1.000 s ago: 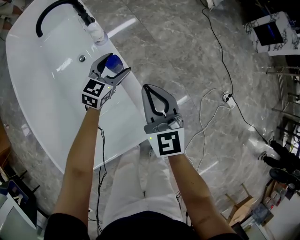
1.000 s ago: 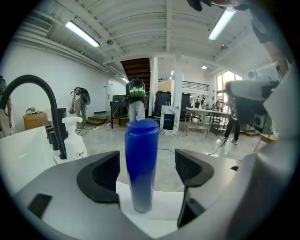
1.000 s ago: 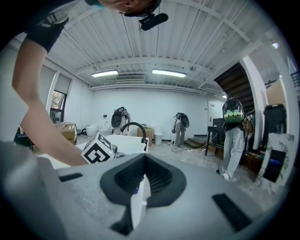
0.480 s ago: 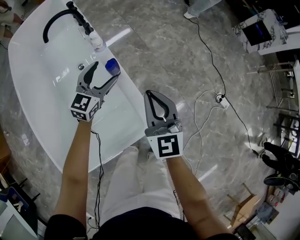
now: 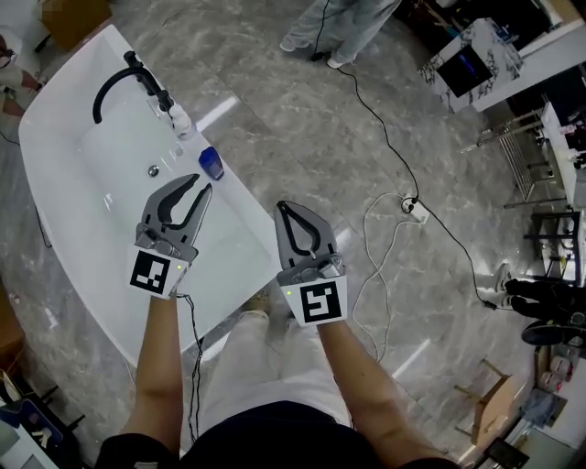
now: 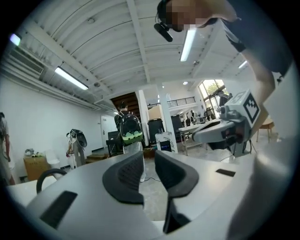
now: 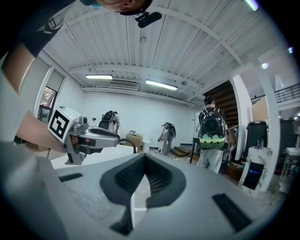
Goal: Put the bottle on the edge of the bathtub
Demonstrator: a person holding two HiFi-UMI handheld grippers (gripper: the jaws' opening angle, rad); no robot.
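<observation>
A small bottle with a blue cap [image 5: 211, 163] stands upright on the white bathtub's rim [image 5: 240, 229], free of both grippers. My left gripper [image 5: 197, 188] hovers nearer to me than the bottle, apart from it. Its jaws have just been closing, and in the left gripper view [image 6: 149, 157] only a narrow gap is left, with nothing in it. My right gripper [image 5: 286, 208] hangs over the floor beside the tub, shut and empty, its pads meeting at the tip [image 7: 144, 157]. Both grippers point level across the room.
A black faucet [image 5: 119, 78] and a white fitting [image 5: 180, 119] sit at the tub's far end, with a drain [image 5: 154, 170] in the basin. A black cable [image 5: 385, 137] runs over the marble floor to a socket [image 5: 412, 209]. A person's legs [image 5: 339, 27] stand beyond.
The left gripper, wide around the bottle at first, has drawn back toward me and risen, leaving the bottle on the rim; its jaws have narrowed. The right gripper rose slightly.
</observation>
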